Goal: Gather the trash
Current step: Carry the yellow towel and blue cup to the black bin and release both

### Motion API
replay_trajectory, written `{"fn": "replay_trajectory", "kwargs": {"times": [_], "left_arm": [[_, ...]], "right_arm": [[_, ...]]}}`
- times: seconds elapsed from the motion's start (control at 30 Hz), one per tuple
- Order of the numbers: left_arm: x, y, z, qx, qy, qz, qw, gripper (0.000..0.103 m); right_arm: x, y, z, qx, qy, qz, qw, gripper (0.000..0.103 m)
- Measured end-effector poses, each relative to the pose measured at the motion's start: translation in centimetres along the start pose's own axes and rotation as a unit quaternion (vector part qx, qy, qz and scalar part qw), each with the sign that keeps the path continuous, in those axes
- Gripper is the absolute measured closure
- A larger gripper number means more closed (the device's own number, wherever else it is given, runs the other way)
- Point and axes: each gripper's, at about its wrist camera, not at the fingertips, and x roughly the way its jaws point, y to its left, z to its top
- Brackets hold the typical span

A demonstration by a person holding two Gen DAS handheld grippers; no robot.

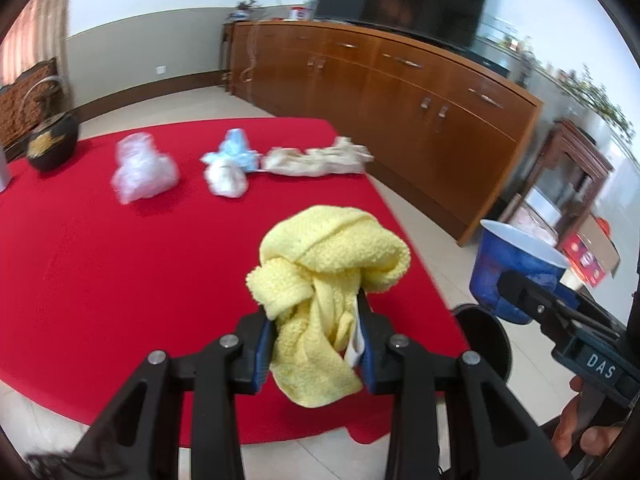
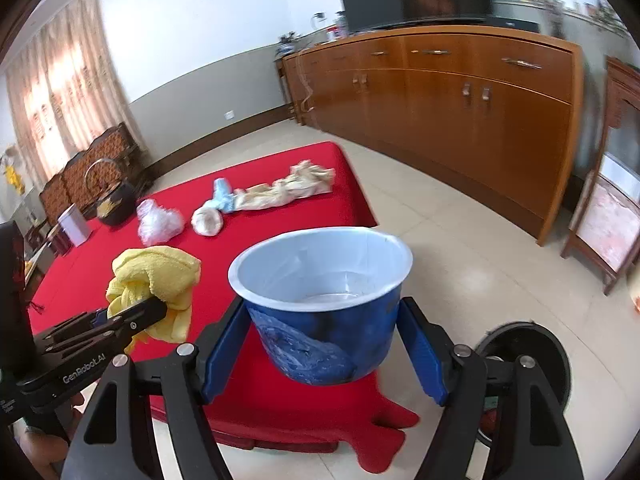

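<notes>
The left gripper (image 1: 316, 344) pinches a yellow cloth (image 1: 328, 276) above the red table (image 1: 120, 280), beside the blue bin (image 2: 324, 304) clamped by the right gripper (image 2: 324, 344) (bin apparently empty), with four scraps uncollected

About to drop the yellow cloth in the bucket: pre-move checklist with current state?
1. Left gripper shut on yellow cloth: ok.
2. Right gripper holding blue bucket: ok.
3. Bucket mouth open, upright: ok.
4. Cloth above the bucket mouth: not ok, it hangs to its left.
5. Cloth clear of red tablecloth: ok.
6. Remaining trash: clear plastic bag, white wad, beige rag on the tablecloth: not ok.
</notes>
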Motion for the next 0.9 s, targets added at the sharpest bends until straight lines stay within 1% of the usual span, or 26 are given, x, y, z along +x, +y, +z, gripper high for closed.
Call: {"fn": "replay_trajectory", "kwargs": {"times": [0.1,0.27,0.4,0.57,0.73,0.9], "left_arm": [[0.1,-2.7,0.0,0.019,0.003,-0.020,0.9996,0.066],[1.2,-8.0,0.1,0.049,0.017,-0.066,0.9965,0.066],[2.4,-12.4,-0.3,0.076,0.031,-0.099,0.9917,0.066],[4.5,-17.7,-1.1,0.105,0.058,-0.138,0.9832,0.066],[7.7,-21.5,-2.4,0.111,0.100,-0.159,0.9760,0.066],[10.6,-23.9,-4.1,0.114,0.131,-0.155,0.9725,0.067]], "right_arm": [[-1.7,-2.4,-0.6,0.017,-0.007,-0.019,1.000,0.027],[-4.2,-7.4,-1.5,0.052,-0.014,-0.056,0.997,0.027],[-6.0,-12.3,-2.8,0.084,-0.012,-0.091,0.992,0.027],[-7.5,-18.2,-4.8,0.127,-0.004,-0.129,0.984,0.027],[-7.8,-22.7,-6.9,0.155,0.016,-0.153,0.976,0.027],[-6.0,-26.7,-8.2,0.178,0.041,-0.159,0.970,0.027]]}}
